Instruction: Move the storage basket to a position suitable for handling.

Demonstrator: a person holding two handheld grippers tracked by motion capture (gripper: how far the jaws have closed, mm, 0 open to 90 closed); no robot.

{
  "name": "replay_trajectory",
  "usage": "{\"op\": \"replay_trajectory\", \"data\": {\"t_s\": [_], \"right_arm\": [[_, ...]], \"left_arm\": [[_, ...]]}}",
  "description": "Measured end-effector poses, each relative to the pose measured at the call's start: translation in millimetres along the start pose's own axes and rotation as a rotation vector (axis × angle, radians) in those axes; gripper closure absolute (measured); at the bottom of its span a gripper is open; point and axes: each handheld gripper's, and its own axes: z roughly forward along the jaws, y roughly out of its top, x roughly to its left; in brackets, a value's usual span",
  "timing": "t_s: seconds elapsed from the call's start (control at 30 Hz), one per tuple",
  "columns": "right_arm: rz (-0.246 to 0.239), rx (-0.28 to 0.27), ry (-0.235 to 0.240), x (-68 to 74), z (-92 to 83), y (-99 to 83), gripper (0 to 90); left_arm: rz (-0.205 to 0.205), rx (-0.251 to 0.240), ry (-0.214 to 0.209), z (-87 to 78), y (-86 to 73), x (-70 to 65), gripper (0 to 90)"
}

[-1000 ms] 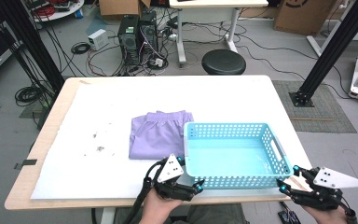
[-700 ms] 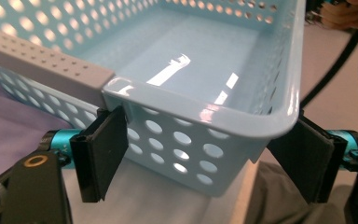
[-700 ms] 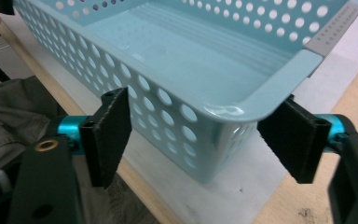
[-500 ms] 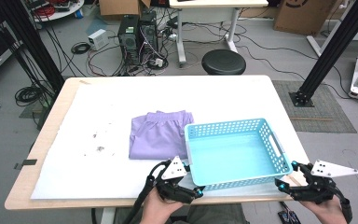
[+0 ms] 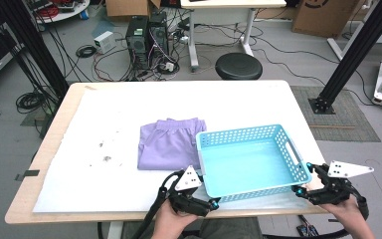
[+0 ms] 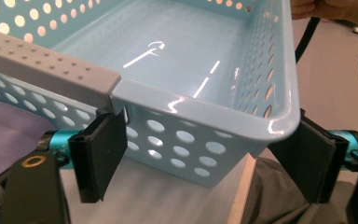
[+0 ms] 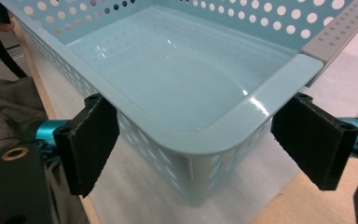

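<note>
We found basket (image 5: 251,159) at worktop (image 5: 129,107) near edge, beside purple cloth (image 5: 166,144). Light, stiff, glossy plastic; we judged rim corners best hold. Left gripper (image 5: 210,203) fingers apart, straddling corner; right gripper (image 5: 301,189) fingers just opened wide, corner between, unpressed.

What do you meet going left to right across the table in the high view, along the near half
Stains on the white sheet → folded purple cloth → left tool at the basket's near-left corner → light blue basket → right tool at its near-right corner.
</note>
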Motion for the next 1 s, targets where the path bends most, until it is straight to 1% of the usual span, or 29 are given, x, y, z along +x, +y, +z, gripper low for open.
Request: {"op": "replay_trajectory", "data": {"t_s": [0.03, 0.1, 0.13, 0.17, 0.2, 0.23, 0.3, 0.33, 0.43, 0.47, 0.53, 0.57, 0.63, 0.67, 0.7, 0.73, 0.77, 0.8, 0.83, 0.87, 0.9, 0.93, 0.97, 1.0], "right_arm": [[0.001, 0.006, -0.008, 1.7, -0.8, 0.6, 17.1], [-0.006, 0.011, -0.034, 6.0, -3.4, 1.4, 18.9], [-0.004, 0.007, -0.043, 8.4, -5.0, 1.9, 22.3], [-0.036, -0.016, -0.062, 11.5, -8.0, 2.2, 26.3], [-0.046, -0.025, -0.077, 15.6, -10.3, 3.4, 26.5], [-0.051, -0.031, -0.080, 17.1, -11.7, 5.1, 26.5], [-0.037, -0.016, -0.088, 22.0, -12.4, 6.9, 26.6], [-0.038, -0.012, -0.094, 24.4, -12.0, 7.5, 26.8], [-0.071, -0.001, -0.116, 32.6, -11.2, 10.4, 27.4], [-0.081, -0.009, -0.126, 35.6, -11.0, 11.5, 27.5], [-0.096, -0.021, -0.144, 41.8, -10.6, 14.1, 27.6], [-0.107, -0.023, -0.158, 44.6, -10.2, 15.4, 27.5], [-0.108, -0.024, -0.164, 47.8, -9.3, 16.9, 27.5], [-0.108, -0.024, -0.164, 47.8, -9.3, 16.9, 27.5], [-0.103, -0.024, -0.177, 52.7, -7.1, 17.2, 27.5], [-0.108, -0.022, -0.185, 54.4, -5.6, 17.2, 27.5], [-0.108, -0.017, -0.193, 56.6, -4.1, 17.3, 27.5], [-0.124, -0.017, -0.204, 58.1, -2.0, 17.9, 27.5], [-0.124, -0.017, -0.204, 58.1, -2.0, 17.9, 27.5], [-0.123, -0.014, -0.210, 59.8, 0.3, 19.2, 27.5], [-0.129, -0.013, -0.213, 60.6, 5.9, 24.0, 27.4], [-0.129, -0.013, -0.213, 60.6, 5.9, 24.0, 27.4], [-0.134, -0.011, -0.218, 58.6, 12.1, 29.4, 27.4], [-0.134, -0.011, -0.218, 58.6, 12.1, 29.4, 27.4]], "left_arm": [[0.005, 0.004, -0.004, -0.3, 1.1, 1.0, 20.4], [0.001, -0.002, -0.007, -1.7, 2.9, 1.7, 20.5], [0.008, -0.013, -0.002, -2.5, 4.1, 1.7, 20.7], [0.023, -0.020, 0.007, -3.8, 5.5, 1.7, 21.3], [0.031, -0.031, 0.020, -5.1, 7.2, 1.6, 21.4], [0.031, -0.038, 0.020, -6.4, 8.9, 2.3, 21.6], [0.029, -0.050, 0.024, -9.2, 11.9, 4.7, 21.5], [0.023, -0.065, 0.025, -11.0, 12.7, 6.2, 21.4], [0.026, -0.108, 0.024, -17.7, 15.9, 12.8, 21.4], [0.024, -0.122, 0.021, -19.7, 17.2, 15.1, 21.4], [0.025, -0.134, 0.009, -23.7, 20.2, 19.2, 21.3], [0.032, -0.133, 0.011, -25.4, 22.1, 20.8, 21.3], [0.052, -0.136, 0.009, -28.9, 25.9, 23.6, 21.1], [0.052, -0.136, 0.009, -28.9, 25.9, 23.6, 21.1], [0.066, -0.144, 0.010, -30.4, 27.7, 24.9, 21.1], [0.086, -0.148, 0.010, -32.1, 30.0, 26.6, 21.1], [0.118, -0.160, 0.013, -35.5, 34.4, 31.3, 21.1], [0.126, -0.170, 0.015, -37.0, 36.3, 34.2, 21.0], [0.126, -0.170, 0.015, -37.0, 36.3, 34.2, 20.8], [0.133, -0.171, 0.021, -38.7, 38.4, 37.4, 20.8], [0.149, -0.177, 0.035, -41.7, 42.3, 43.5, 20.0], [0.149, -0.177, 0.035, -41.7, 42.3, 43.5, 19.9], [0.158, -0.183, 0.038, -43.2, 43.8, 46.8, 19.9], [0.169, -0.188, 0.044, -44.2, 44.7, 49.8, 19.9]]}}
